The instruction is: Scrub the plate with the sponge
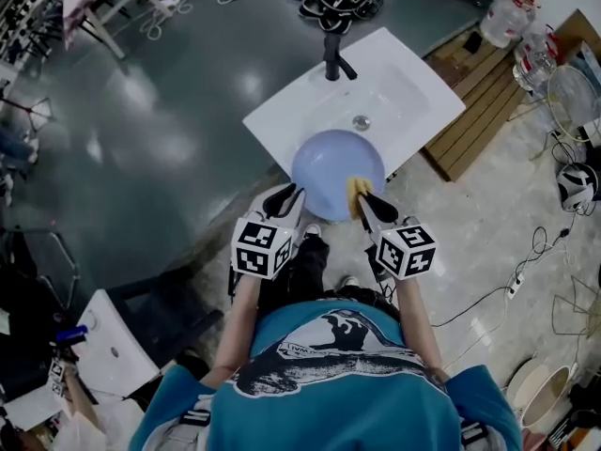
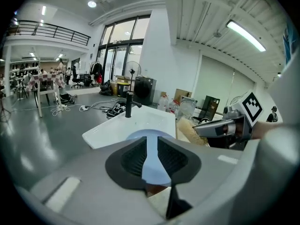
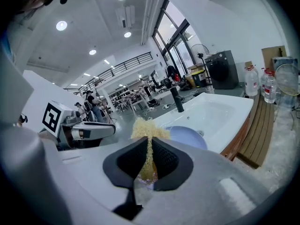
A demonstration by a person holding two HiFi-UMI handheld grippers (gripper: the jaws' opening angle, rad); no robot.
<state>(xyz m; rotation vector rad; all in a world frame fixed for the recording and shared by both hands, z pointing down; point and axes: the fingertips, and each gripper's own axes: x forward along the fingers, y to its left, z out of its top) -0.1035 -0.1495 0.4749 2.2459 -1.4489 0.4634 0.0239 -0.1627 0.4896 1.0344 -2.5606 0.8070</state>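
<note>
A light blue plate (image 1: 329,163) lies at the near end of the white sink (image 1: 413,92), partly over its front edge. My left gripper (image 1: 289,195) is at the plate's near-left rim. In the left gripper view its jaws stand apart, and the plate (image 2: 150,135) shows through the gap of the gripper (image 2: 151,146); I see no pad pressing on it. My right gripper (image 1: 368,200) is shut on a yellow sponge (image 1: 356,194) at the plate's near-right rim. In the right gripper view the sponge (image 3: 149,130) sticks up between the jaws of the gripper (image 3: 149,146), with the plate (image 3: 187,137) just beyond.
A black tap (image 1: 333,59) stands at the sink's far side, and a drain (image 1: 362,121) lies behind the plate. A wooden pallet (image 1: 479,101) leans at the sink's right, with water bottles (image 1: 512,17) and a fan (image 1: 573,92) beyond. Cables (image 1: 526,271) run over the floor at right.
</note>
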